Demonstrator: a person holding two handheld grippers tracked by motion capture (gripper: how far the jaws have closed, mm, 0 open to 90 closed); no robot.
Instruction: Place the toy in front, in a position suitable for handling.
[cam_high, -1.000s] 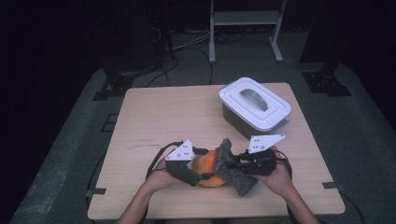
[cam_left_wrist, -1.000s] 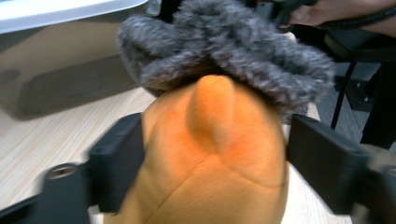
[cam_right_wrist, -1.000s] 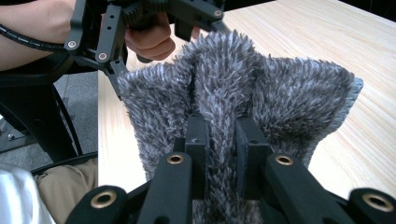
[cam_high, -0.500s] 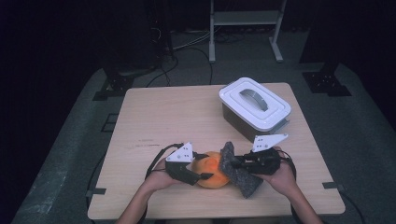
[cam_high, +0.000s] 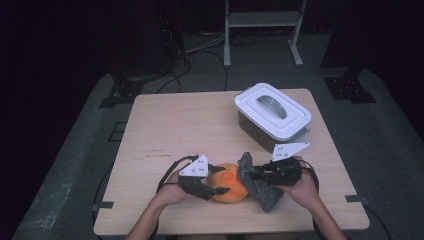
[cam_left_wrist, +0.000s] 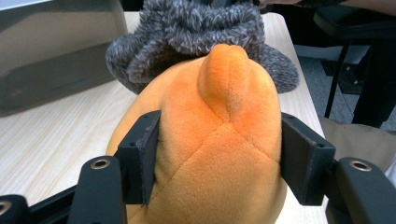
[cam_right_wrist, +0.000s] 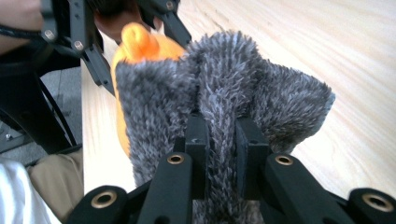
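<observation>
Table (cam_high: 170, 125) of pale wood, dark room; left gripper (cam_high: 216, 186) just clamped orange plush (cam_high: 231, 189), right gripper (cam_high: 256, 176) pinches grey cloth (cam_high: 260, 187).

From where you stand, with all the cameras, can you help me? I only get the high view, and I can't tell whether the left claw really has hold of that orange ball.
Observer: Yes. In the left gripper view the left gripper has just closed, and both pads press into the sides of the orange plush toy.
Operator: Is it a smooth ball?
Observer: No, a soft nub sticks up on top, with seams crossing below it.
Operator: And the grey lump on the right?
Observer: It is a fuzzy grey cloth; the right gripper pinches a fold of it tight between its jaws.
</observation>
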